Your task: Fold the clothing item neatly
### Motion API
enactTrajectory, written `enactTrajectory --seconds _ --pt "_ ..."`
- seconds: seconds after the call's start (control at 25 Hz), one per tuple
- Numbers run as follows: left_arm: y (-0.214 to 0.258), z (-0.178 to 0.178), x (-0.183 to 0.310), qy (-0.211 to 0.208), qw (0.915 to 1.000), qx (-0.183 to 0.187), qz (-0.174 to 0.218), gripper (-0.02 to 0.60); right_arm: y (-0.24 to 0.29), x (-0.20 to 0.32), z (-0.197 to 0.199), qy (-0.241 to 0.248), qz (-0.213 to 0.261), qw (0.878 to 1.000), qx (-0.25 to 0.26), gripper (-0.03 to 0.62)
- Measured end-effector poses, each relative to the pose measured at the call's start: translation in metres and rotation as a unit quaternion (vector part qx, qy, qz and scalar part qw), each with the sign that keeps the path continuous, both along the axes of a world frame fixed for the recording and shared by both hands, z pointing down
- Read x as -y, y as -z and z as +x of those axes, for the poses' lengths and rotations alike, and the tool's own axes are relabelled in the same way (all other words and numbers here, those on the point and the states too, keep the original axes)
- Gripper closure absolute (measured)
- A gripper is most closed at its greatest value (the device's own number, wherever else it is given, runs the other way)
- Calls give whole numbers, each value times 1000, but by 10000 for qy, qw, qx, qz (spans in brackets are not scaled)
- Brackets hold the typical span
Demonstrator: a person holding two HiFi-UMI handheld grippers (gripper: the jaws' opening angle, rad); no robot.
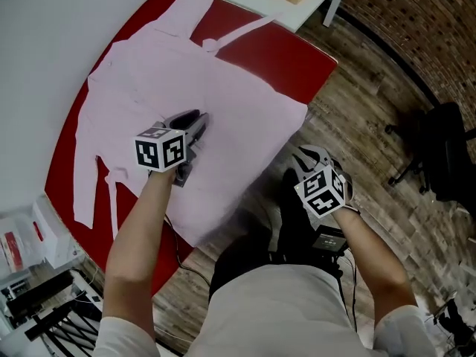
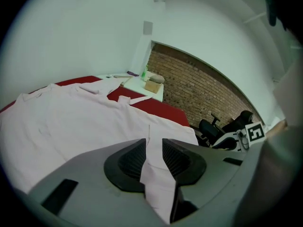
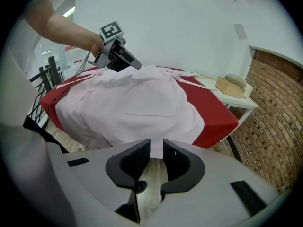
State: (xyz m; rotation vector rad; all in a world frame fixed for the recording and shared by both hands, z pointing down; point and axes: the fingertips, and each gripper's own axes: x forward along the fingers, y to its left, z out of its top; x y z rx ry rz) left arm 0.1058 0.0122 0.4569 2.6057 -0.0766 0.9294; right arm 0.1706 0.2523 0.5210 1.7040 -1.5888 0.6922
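Pink shirt (image 1: 193, 73) spread flat on red worktop (image 1: 286, 58), hem overhanging near edge. Left gripper (image 1: 195, 121): jaws pinching raised fold mid-shirt. Right gripper (image 3: 156, 161): jaws slightly apart, empty, off worktop edge. Fabric looks light and limp, likely to sag; best gripped at hem corners or seams.

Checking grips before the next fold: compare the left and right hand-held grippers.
The left hand-held gripper pinches the pale pink fabric shirt; the right hand-held gripper holds nothing, jaws slightly apart. The left is above the red table; the right hangs off it, above the wooden plank floor. Both carry square-marker cubes.
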Motion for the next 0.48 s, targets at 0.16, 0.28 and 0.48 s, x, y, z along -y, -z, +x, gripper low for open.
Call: enactTrajectory --seconds 0.16,0.28,0.48 --pt "-6 23 5 106 9994 77 316 479 -3 7 49 74 17 9999 72 530" --pt "-9 37 9 192 9987 139 456 479 -6 13 73 231 44 9997 117 526" --pt "-16 50 15 307 9976 296 539 479 -17 25 89 450 23 9986 288 510"
